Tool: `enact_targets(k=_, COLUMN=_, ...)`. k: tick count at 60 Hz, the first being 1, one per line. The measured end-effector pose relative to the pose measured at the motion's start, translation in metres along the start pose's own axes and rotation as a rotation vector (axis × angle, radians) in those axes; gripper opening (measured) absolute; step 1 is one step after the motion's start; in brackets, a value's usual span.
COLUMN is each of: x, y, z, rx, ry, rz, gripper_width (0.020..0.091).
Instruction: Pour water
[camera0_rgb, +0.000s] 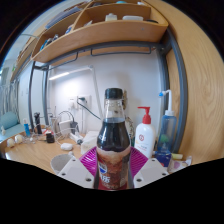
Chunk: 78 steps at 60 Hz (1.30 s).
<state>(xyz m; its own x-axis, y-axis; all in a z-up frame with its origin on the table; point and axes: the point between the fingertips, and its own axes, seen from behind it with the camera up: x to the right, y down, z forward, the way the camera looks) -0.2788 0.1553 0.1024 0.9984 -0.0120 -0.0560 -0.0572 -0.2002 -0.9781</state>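
Gripper (110, 168) clamped on upright bottle (113, 135).
Both pads press the bottle's label, keeping it vertical so nothing spills before pouring.

Bottle (113, 140) base — hidden between fingers (88, 160)

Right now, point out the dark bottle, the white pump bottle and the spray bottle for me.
dark bottle (113, 130): gripper view, on its dark body above the label, between the claw's fingers.
white pump bottle (146, 139): gripper view, on its white body.
spray bottle (166, 130): gripper view, on its clear blue body.
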Motion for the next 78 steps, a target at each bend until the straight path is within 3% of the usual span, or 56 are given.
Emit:
enact_targets(k=8, x=0.0, y=0.0, z=0.001, rx=-0.011, ry=0.007, rz=-0.003, gripper_width=0.0427)
enact_targets(k=18, x=0.001, y=0.002, z=-0.002, rx=-0.035, ry=0.02, rz=0.002, gripper_width=0.0528)
enact_targets(k=25, x=0.005, y=0.002, z=-0.014, rx=-0.057, ry=0.05, rz=0.009, gripper_width=0.0725)
enact_targets(k=33, x=0.002, y=0.003, z=-0.046, rx=-0.062, ry=0.092, rz=-0.02, gripper_width=0.0824)
enact_targets(k=49, x=-0.041, y=-0.002, z=-0.138, rx=0.006, ry=0.216, rz=-0.075, gripper_width=0.0849)
enact_targets(k=78, x=-0.104, y=-0.019, z=-0.209, rx=0.04, ry=0.238, rz=0.037, gripper_width=0.0849)
